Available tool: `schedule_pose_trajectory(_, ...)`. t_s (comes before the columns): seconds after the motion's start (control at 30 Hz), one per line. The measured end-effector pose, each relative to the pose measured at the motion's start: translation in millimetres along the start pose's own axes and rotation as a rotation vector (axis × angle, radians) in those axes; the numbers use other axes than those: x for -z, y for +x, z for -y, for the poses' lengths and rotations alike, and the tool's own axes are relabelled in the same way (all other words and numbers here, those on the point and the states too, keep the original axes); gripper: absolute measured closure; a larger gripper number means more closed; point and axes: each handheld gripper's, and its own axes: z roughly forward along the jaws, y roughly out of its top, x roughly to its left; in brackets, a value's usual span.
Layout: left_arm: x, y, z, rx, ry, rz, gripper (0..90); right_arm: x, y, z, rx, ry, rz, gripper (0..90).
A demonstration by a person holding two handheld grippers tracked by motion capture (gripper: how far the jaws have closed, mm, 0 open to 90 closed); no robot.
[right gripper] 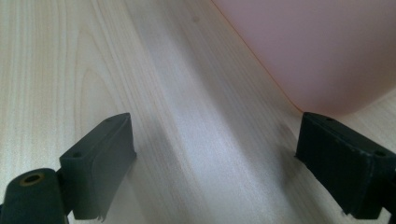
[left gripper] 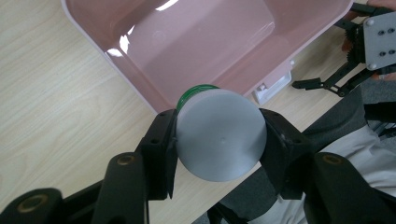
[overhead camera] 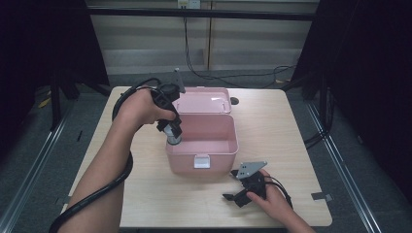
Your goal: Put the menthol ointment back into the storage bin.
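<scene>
A: How are the hands posed?

B: The left forearm reaches forward from the bottom edge; the left gripper (overhead camera: 171,127) points down over the near-left rim of one open pale pink plastic box (overhead camera: 221,145). Its jaws are clamped on one grey-bottomed round container with a green band (left gripper: 219,134), pads pressing both sides. The container hangs just above the rim, partly over the box's inside. The right hand rests low on the light wooden table (overhead camera: 272,121), just beside the box's near-right corner, and the right gripper (overhead camera: 236,191) has its jaws spread wide with nothing between them.

A: What can be counted?

B: Two grippers, one box with its hinged lid (overhead camera: 203,100) laid back, one white latch (overhead camera: 201,161), one container
</scene>
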Motion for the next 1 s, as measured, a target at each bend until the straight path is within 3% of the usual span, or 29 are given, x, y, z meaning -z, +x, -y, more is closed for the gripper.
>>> schedule_pose_trajectory(0.3,-7.2,2.8,-10.8,0.025,-0.017,-0.006,50.2,-0.1,-0.1,0.1,0.001,-0.001,0.001,10.7)
schedule_pose_trajectory(1.0,-33.3,4.3,-32.7,0.051,0.014,-0.031,50.2,0.0,0.0,0.0,0.001,0.001,0.0,10.7)
